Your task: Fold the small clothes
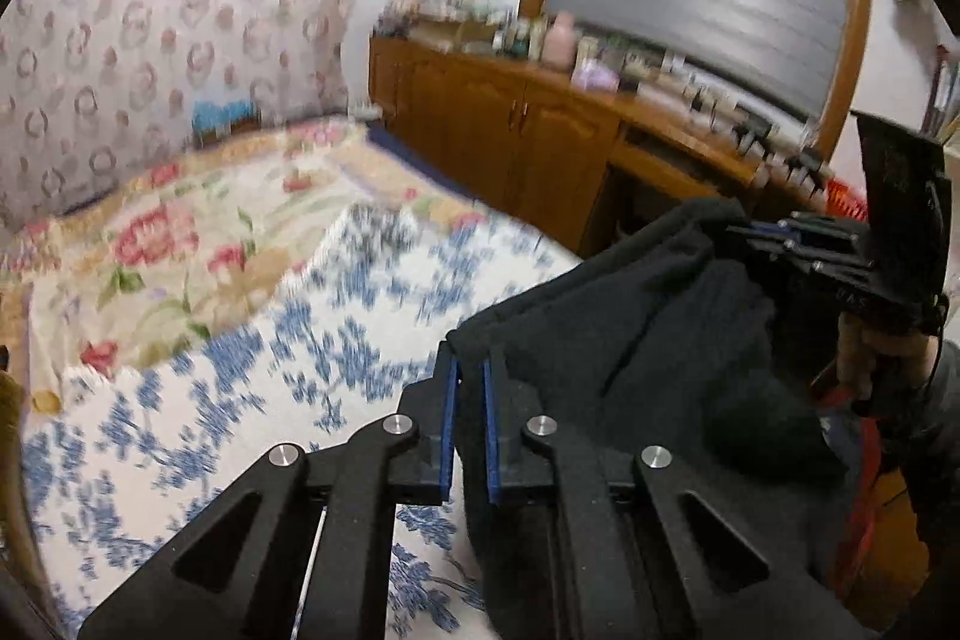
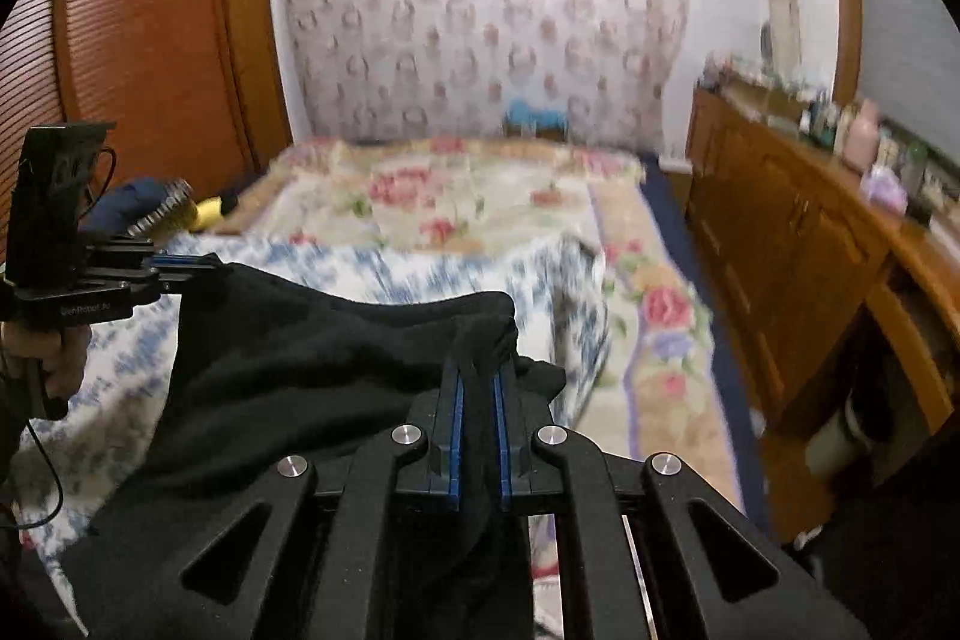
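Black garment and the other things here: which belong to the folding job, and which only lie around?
Job: black garment; left hand-held gripper; right hand-held gripper; blue-patterned bed cover.

Lying about: brush; bottles on the wooden cabinet.

left gripper: jaws closed on black garment, raised | right gripper: jaws clamped on same garment, level with left

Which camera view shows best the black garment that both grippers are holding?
The right wrist view: there the black garment stretches broadly from the left gripper to the right gripper, above the blue-patterned cloth. The left wrist view shows it bunched, partly hidden behind the gripper's own linkage.
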A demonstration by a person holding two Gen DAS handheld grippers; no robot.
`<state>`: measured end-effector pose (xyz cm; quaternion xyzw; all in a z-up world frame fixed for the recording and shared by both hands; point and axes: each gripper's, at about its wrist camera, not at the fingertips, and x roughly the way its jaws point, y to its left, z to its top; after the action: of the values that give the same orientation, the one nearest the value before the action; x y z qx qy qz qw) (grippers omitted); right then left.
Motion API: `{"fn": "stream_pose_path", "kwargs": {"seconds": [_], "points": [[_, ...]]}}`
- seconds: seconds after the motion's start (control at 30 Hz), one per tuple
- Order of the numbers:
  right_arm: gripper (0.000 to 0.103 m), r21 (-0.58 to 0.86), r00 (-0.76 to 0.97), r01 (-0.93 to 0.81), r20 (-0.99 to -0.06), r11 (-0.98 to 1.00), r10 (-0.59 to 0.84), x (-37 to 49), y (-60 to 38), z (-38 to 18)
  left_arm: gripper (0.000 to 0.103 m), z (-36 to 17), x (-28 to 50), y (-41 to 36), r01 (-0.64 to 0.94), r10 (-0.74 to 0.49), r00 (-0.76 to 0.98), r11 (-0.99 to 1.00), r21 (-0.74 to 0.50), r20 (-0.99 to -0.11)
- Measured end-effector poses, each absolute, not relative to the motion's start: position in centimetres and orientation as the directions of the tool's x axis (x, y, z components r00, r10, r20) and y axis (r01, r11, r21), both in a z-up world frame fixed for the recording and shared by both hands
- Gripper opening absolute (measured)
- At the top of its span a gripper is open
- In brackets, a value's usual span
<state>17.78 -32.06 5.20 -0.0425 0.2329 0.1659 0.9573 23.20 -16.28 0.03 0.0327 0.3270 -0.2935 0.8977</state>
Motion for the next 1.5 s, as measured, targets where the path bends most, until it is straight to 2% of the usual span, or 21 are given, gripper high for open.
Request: {"fn": "stream_pose_path", "kwargs": {"seconds": [0.3,0.5,0.77,0.93,1.03,1.1,1.2,1.33,1.4,1.43,1.5], "points": [[0.007,-0.12,0.919,-0.354,-0.228,0.928,0.321,7.3,-28.7,13.4,0.008,10.9,14.7,-11.5,0.541,-0.533,0.76,0.836,-0.092,-0.373],[0.007,-0.17,0.935,-0.354,-0.062,0.92,0.348,-0.5,-26.2,18.9,0.008,17.5,7.3,-7.9,0.496,-0.491,0.848,0.868,-0.029,-0.201],[0.007,-0.254,0.916,-0.382,0.026,0.889,0.401,-6.9,-22.4,22.5,0.008,22.0,2.0,-3.9,0.439,-0.434,0.896,0.898,0.036,-0.092],[0.007,-0.288,0.893,-0.417,0.045,0.862,0.448,-8.3,-21.2,22.9,0.008,22.4,1.2,-1.3,0.397,-0.392,0.915,0.917,0.04,-0.089],[0.007,-0.299,0.884,-0.438,0.026,0.848,0.466,-7.1,-21.9,21.7,0.008,21.3,2.9,0.0,0.371,-0.366,0.923,0.929,0.019,-0.121],[0.007,-0.295,0.883,-0.451,-0.011,0.842,0.469,-2.4,-23.9,20.7,0.008,19.8,4.7,0.7,0.354,-0.349,0.922,0.935,0.005,-0.166],[0.007,-0.28,0.878,-0.476,-0.102,0.833,0.468,2.1,-23.4,19.5,0.008,15.8,9.3,0.9,0.318,-0.308,0.914,0.948,-0.006,-0.264],[0.008,-0.216,0.856,-0.499,-0.272,0.839,0.439,11.2,-21.9,14.9,0.014,8.7,17.6,1.1,0.248,-0.214,0.879,0.968,0.026,-0.427],[0.023,-0.2,0.844,-0.469,-0.388,0.86,0.37,16.5,-20.8,11.4,0.014,5.1,21.4,1.8,0.215,-0.179,0.833,0.977,0.009,-0.524],[0.024,-0.204,0.841,-0.443,-0.432,0.873,0.326,18.5,-20.5,9.9,0.018,4.1,22.0,1.9,0.216,-0.184,0.817,0.976,-0.005,-0.547],[0.025,-0.205,0.82,-0.413,-0.507,0.887,0.265,21.7,-20.8,6.9,0.034,2.2,22.2,2.1,0.235,-0.212,0.795,0.971,-0.033,-0.568]]}}
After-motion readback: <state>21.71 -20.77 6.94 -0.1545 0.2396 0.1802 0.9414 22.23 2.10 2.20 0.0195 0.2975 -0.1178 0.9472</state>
